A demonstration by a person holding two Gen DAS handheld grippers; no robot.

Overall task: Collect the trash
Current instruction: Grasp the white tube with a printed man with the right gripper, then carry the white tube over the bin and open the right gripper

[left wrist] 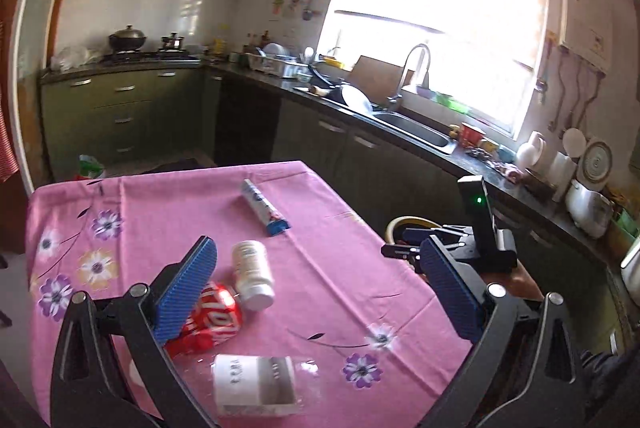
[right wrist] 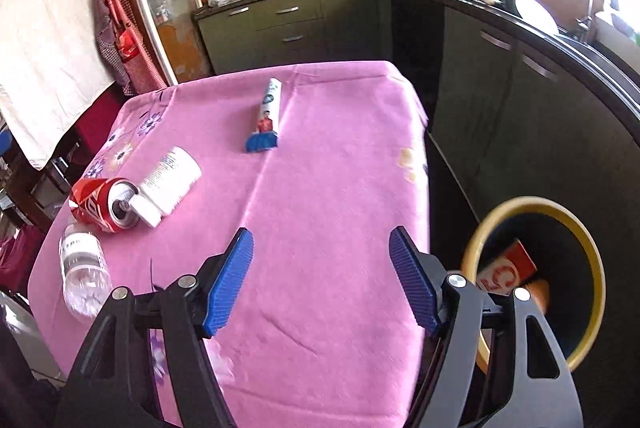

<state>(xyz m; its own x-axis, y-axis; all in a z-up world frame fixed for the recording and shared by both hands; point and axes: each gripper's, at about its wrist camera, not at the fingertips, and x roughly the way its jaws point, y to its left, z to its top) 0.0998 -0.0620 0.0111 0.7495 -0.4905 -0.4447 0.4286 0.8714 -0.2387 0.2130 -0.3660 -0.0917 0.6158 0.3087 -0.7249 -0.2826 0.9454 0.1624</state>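
Lying on a pink cloth [right wrist: 328,187] over a table are four bits of trash. From left to right in the right wrist view: a clear bottle [right wrist: 84,274] near the left edge, a squashed red can [right wrist: 105,203], a white jar [right wrist: 170,179] whose cap touches the can's top, and a tube [right wrist: 267,115] with a blue end, well apart from the rest, farther back. To the right of the table, down on the floor, stands a bin [right wrist: 592,268] with a yellow rim (a red and white box [right wrist: 506,268] is inside it).

The left gripper [left wrist: 320,288] hangs above the cloth with its jaws very wide and nothing in them; the can and jar sit just beside its left pad. The right gripper [right wrist: 322,280] hangs above bare cloth near the table's right edge, jaws wide too and holding nothing.
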